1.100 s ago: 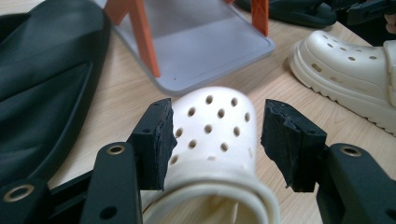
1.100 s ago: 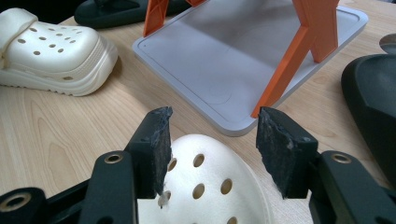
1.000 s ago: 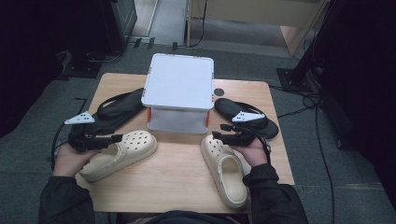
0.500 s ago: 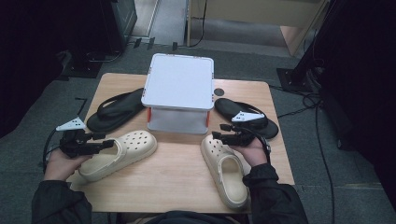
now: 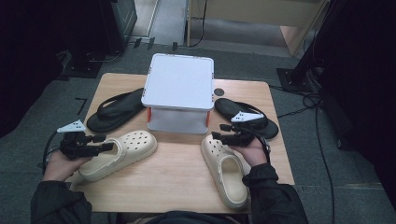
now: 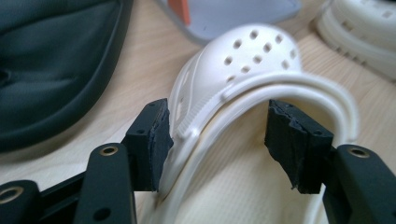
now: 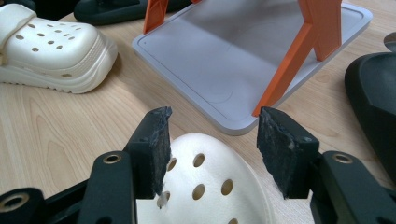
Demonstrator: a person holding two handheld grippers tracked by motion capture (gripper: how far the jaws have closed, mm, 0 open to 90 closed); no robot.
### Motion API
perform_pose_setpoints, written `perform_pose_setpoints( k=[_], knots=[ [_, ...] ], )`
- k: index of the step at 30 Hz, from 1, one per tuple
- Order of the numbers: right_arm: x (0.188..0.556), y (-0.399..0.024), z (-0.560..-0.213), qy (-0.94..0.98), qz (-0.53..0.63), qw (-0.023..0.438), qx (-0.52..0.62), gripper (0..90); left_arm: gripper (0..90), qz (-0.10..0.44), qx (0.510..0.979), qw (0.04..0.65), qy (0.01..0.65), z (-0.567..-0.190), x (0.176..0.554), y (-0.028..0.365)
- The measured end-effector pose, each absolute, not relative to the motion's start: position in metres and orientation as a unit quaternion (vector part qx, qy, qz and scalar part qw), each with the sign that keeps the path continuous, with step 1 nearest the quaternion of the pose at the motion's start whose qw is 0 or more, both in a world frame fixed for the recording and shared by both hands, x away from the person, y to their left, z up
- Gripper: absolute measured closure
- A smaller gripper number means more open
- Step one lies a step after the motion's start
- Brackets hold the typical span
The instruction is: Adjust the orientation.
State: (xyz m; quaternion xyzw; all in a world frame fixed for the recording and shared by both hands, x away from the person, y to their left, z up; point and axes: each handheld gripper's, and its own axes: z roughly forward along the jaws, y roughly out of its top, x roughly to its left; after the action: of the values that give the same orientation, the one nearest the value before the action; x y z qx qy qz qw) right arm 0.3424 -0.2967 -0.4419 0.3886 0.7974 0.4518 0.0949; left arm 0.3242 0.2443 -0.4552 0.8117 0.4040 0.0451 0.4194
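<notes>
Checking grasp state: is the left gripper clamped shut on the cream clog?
No. In the left gripper view the left gripper stands open, its pads apart around the cream clog's heel strap.

The high view is dim, its surroundings nearly black, with soft overhead light on the table (image 5: 187, 168). Both gripper views are brighter; nearby fingers (image 6: 152, 140) look sharp, and distant objects blur softly.

Shelf underside (image 5: 177, 119): hidden beneath its white top in the high view.
Left clog's heel (image 6: 243, 196): cut off by the frame's bottom.
Right clog (image 7: 210, 196): just the toe visible.
</notes>
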Motion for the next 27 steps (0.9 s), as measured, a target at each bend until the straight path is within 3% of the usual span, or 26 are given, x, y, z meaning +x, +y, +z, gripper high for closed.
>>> perform_pose_setpoints(
  k=[6,12,18,20,27],
  knots=[
    [0.343,-0.297,-0.442,0.797,0.453,0.093,0.390,44.7,43.0,0.030,0.814,0.410,0.409,-0.461,0.331,0.238],
    [0.343,-0.296,-0.442,0.794,0.458,0.095,0.388,45.1,51.6,0.034,0.813,0.416,0.405,-0.462,0.334,0.234],
    [0.344,-0.293,-0.436,0.775,0.493,0.109,0.380,52.0,63.9,0.026,0.816,0.418,0.398,-0.461,0.334,0.228],
    [0.346,-0.287,-0.431,0.782,0.489,0.119,0.367,59.4,70.2,0.028,0.827,0.414,0.379,-0.461,0.332,0.219],
    [0.351,-0.277,-0.407,0.778,0.504,0.141,0.349,71.5,76.2,0.044,0.817,0.422,0.390,-0.454,0.329,0.212]
  ],
)
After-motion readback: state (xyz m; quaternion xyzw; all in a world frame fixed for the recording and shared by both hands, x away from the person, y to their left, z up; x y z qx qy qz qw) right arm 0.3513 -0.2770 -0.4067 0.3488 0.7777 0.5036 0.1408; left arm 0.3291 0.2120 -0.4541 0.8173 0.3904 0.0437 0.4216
